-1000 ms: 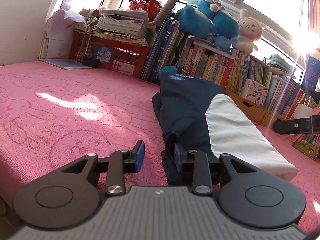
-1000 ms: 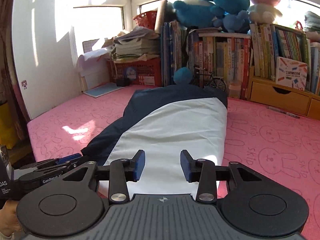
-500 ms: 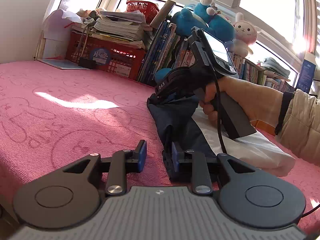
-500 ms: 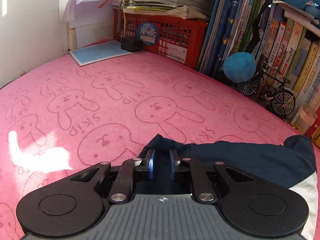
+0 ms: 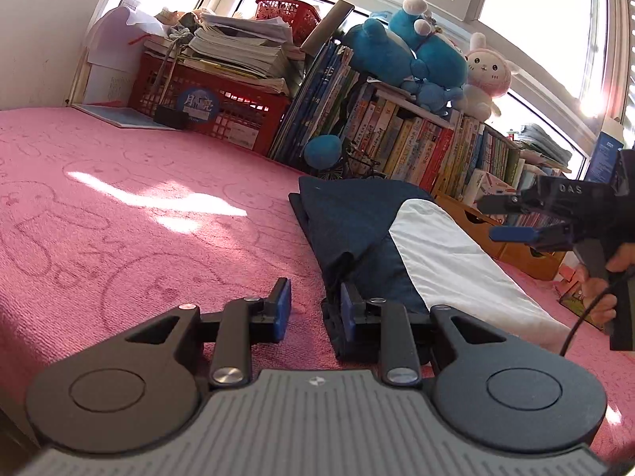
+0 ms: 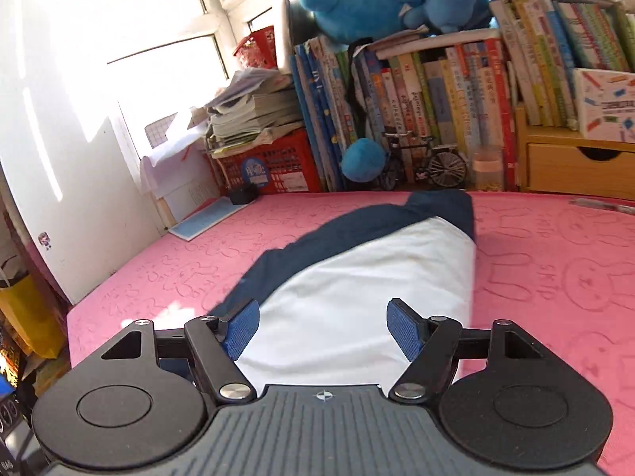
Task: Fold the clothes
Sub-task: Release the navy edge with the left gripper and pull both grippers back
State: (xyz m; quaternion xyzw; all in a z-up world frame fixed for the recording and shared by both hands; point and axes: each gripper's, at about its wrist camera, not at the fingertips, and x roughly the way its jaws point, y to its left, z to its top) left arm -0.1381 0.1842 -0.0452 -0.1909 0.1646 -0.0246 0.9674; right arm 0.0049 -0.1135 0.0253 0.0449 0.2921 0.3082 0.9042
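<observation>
Pink mat [image 5: 119, 238] by the bookshelf, navy-white garment [image 6: 357, 277] lies in a long strip, soft and floppy; left gripper [image 5: 313, 309] apart at its near edge, right gripper [image 6: 323, 329] wide apart above, so I'd pinch corners.

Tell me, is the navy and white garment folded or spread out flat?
Folded: the garment lies as a narrow strip on the pink mat, layered edges stacked near the left gripper.

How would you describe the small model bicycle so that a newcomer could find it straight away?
Start at the long row of books standing along the back of the pink mat. At their foot, beside a blue ball, stands the model bicycle: the only dark, thin, spoked thing among soft toys and paper.
</observation>
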